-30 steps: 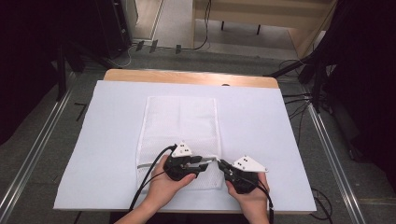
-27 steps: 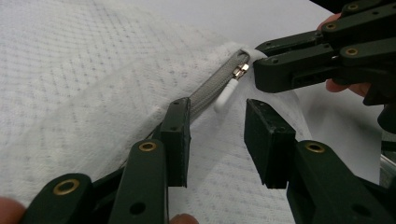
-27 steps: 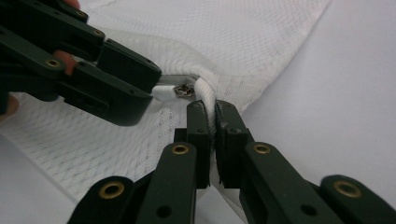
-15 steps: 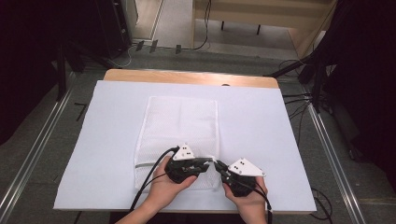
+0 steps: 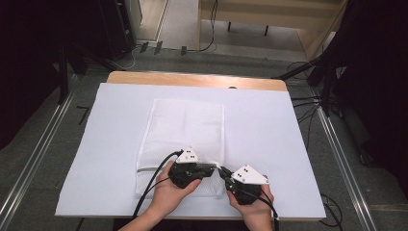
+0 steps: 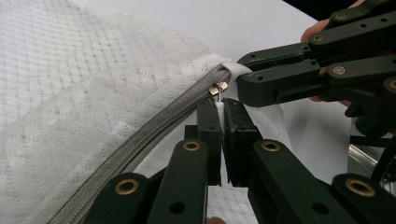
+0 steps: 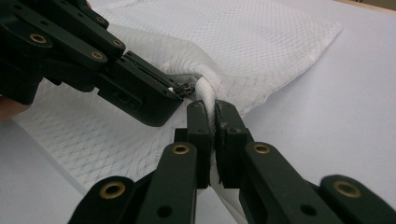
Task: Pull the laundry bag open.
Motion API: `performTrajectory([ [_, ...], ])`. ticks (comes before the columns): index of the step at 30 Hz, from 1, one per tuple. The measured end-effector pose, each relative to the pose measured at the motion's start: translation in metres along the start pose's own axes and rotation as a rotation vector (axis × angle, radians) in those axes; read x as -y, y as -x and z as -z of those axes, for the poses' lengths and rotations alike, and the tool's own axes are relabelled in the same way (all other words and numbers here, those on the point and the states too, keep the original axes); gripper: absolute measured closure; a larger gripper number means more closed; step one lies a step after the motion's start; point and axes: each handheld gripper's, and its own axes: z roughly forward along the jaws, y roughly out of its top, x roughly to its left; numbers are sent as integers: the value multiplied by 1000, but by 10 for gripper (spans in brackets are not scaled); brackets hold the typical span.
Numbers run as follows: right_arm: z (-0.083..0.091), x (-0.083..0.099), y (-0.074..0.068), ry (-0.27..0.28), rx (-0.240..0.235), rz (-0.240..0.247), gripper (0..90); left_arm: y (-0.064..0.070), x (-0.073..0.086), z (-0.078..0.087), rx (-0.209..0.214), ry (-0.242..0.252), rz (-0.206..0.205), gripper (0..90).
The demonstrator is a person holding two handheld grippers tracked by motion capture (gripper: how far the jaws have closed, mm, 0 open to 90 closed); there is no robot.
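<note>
Both claws clamped on the soft, floppy mesh bag beside its zipper pull — left claw, right claw — best gripped there, I'd say.

Two black claws here, left claw and right claw, each topped by a grey three-cornered plate with dark dots. Brass-coloured rivets stud the black jaw links. Black cables trail toward the near edge.

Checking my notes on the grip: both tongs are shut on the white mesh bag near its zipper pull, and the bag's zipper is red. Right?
Not quite: the zipper is grey, as the left gripper view shows. The rest holds: the left tongs and right tongs are both shut on the white mesh bag near the zipper pull.
</note>
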Motion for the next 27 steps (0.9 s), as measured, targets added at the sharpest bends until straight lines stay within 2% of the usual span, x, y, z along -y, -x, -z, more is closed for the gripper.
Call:
performTrajectory([
  [11,-1,0,-1,-21,8,9,876,-2,1,1,3,-13,-5,877],
  [13,-1,0,-1,-23,14,15,878,-3,3,2,-24,-20,-10,877],
  [14,0,0,-1,-25,27,18,878,-5,5,3,-32,-19,-3,877],
  [19,5,0,9,-16,31,-25,878,-21,15,16,-51,-16,38,877],
  [23,5,0,9,-11,39,-18,878,-29,21,29,-63,-14,47,877],
  [27,6,0,11,-12,41,-20,878,-36,23,41,-55,-1,73,876],
])
